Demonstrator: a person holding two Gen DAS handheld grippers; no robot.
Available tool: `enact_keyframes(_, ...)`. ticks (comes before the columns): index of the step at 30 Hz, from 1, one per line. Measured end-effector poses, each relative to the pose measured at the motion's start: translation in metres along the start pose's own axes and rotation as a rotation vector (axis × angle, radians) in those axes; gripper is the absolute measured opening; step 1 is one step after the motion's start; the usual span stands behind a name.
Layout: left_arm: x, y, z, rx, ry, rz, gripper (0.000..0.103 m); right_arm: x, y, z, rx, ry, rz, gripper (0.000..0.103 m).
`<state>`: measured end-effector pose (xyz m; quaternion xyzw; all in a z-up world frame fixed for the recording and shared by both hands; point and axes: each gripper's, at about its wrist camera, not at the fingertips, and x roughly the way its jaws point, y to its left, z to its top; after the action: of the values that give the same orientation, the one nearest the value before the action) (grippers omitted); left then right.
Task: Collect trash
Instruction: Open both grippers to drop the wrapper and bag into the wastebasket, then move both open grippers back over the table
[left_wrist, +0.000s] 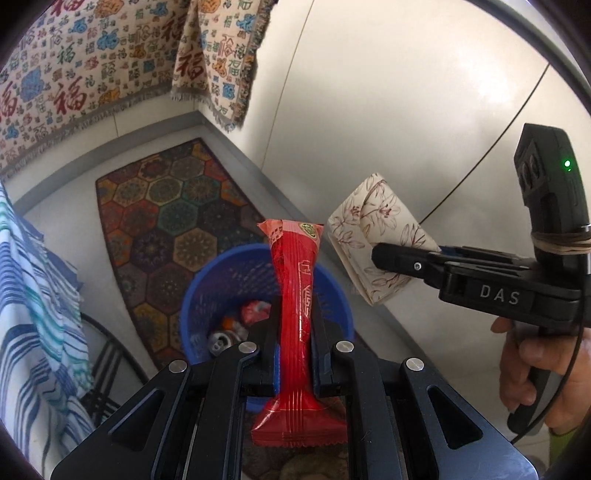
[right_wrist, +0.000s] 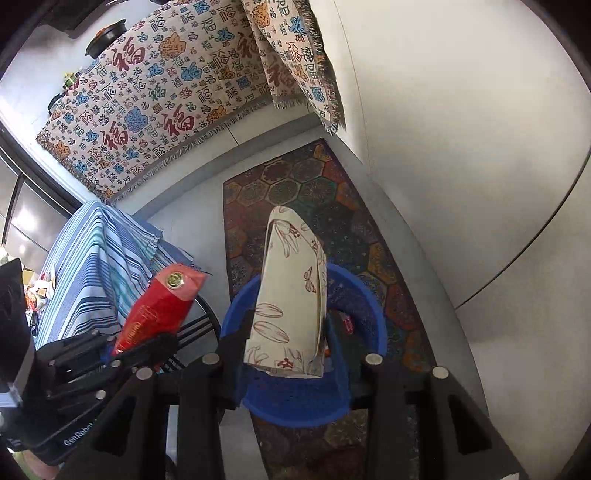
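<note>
Directly below both held items, at lower centre of each wrist view, sits the blue basket (left_wrist: 199, 295), already holding a crushed can and bits of wrapper. The left gripper (left_wrist: 293, 332) is clamped tight on a red snack wrapper (left_wrist: 295, 280), its long axis running up the frame, over the basket's mouth. The right gripper (right_wrist: 286, 343) pinches a flattened floral paper carton (right_wrist: 291, 295), also lengthwise along the fingers, over the rim. Both look placed for a drop; the left seems more centred. A patterned rug (left_wrist: 166, 221) lies beneath.
</note>
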<state>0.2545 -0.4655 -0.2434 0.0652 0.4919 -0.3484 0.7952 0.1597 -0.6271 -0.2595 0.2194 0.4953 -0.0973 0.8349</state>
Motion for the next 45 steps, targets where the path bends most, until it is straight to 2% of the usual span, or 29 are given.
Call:
enact_keyframes(2, 0.009, 0.0, 0.001, 0.006, 0.01, 0.001, 0.01, 0.006, -0.004, 0.0, 0.009, 0.002, 0.008, 0.042)
enact_keyframes(3, 0.014, -0.001, 0.002, 0.007, 0.011, 0.006, 0.017, 0.009, -0.006, 0.001, 0.018, -0.003, 0.021, 0.044)
enact_keyframes(4, 0.018, -0.001, 0.002, 0.007, 0.014, 0.008, 0.038, 0.011, -0.009, 0.001, 0.027, -0.01, 0.036, 0.049)
enact_keyframes(5, 0.02, -0.001, 0.002, 0.004, 0.013, 0.018, 0.053, 0.012, -0.011, 0.001, 0.037, -0.016, 0.034, 0.053)
enact_keyframes(6, 0.02, 0.0, 0.002, -0.003, 0.002, 0.035, 0.071, 0.013, -0.012, 0.001, 0.045, -0.024, 0.03, 0.053)
enact_keyframes(9, 0.008, 0.003, 0.003, -0.025, -0.033, 0.051, 0.073, 0.003, -0.011, 0.001, 0.058, -0.061, 0.022, 0.053)
enact_keyframes(11, -0.006, 0.007, 0.003, -0.038, -0.055, 0.056, 0.074, -0.009, -0.004, 0.0, 0.045, -0.1, -0.018, 0.053)
enact_keyframes(13, -0.029, 0.009, 0.002, -0.045, -0.09, 0.067, 0.08, -0.026, 0.006, 0.002, 0.034, -0.135, -0.06, 0.053)
enact_keyframes(15, -0.058, 0.012, -0.002, -0.045, -0.137, 0.069, 0.085, -0.043, 0.021, 0.005, 0.024, -0.165, -0.088, 0.058)
enact_keyframes(16, -0.076, 0.015, -0.005, -0.045, -0.162, 0.067, 0.09, -0.051, 0.03, 0.007, 0.014, -0.184, -0.097, 0.066)
enact_keyframes(18, -0.113, 0.023, -0.015, -0.047, -0.206, 0.062, 0.098, -0.069, 0.054, 0.007, -0.025, -0.225, -0.107, 0.068)
enact_keyframes(21, -0.157, 0.041, -0.039, -0.042, -0.24, 0.092, 0.1, -0.088, 0.098, 0.0, -0.1, -0.262, -0.084, 0.072)
enact_keyframes(25, -0.193, 0.078, -0.084, -0.083, -0.21, 0.178, 0.1, -0.091, 0.168, -0.026, -0.21, -0.261, -0.022, 0.074)
enact_keyframes(33, -0.232, 0.178, -0.178, -0.202, -0.143, 0.441, 0.1, -0.031, 0.314, -0.114, -0.466, -0.092, 0.112, 0.075)
enact_keyframes(36, -0.245, 0.215, -0.2, -0.27, -0.138, 0.49, 0.1, -0.01, 0.357, -0.139, -0.56, -0.07, 0.107, 0.075)
enact_keyframes(38, -0.25, 0.235, -0.209, -0.308, -0.133, 0.508, 0.1, 0.001, 0.375, -0.151, -0.578, -0.058, 0.092, 0.075)
enact_keyframes(42, -0.253, 0.262, -0.223, -0.324, -0.093, 0.557, 0.1, 0.021, 0.397, -0.158, -0.603, -0.058, 0.043, 0.075)
enact_keyframes(45, -0.258, 0.273, -0.232, -0.333, -0.109, 0.55, 0.103, 0.029, 0.412, -0.157, -0.604, -0.076, 0.019, 0.076)
